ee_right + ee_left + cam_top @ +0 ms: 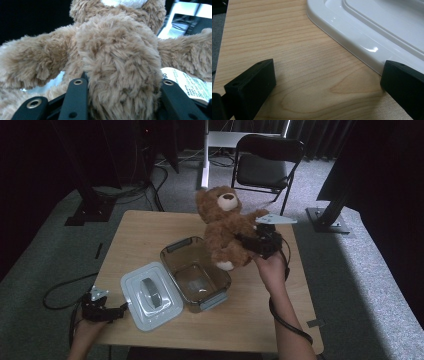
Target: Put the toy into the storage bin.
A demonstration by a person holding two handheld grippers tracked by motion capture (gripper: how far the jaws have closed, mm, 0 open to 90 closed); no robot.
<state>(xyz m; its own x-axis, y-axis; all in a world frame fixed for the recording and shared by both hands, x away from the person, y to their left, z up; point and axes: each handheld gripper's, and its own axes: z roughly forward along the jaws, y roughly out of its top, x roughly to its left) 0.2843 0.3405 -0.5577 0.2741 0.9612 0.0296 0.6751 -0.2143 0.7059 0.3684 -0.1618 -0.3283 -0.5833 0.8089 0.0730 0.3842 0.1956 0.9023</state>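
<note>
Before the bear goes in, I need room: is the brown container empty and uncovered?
Uncovered and empty, as far as shows. The container has a bare bottom, and its lid lies flat on the table beside it.

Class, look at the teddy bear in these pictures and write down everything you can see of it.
The teddy bear is plush, with shaggy light-brown fur, a cream muzzle and a pale foot sole. It is held upright but tilted above the wooden table, beside the far end of the open brown plastic box, one foot near its rim. The right tongs are shut on its body; in the right gripper view fur bulges between the black jaws, arms spread to both sides, and a printed label shows.
</note>
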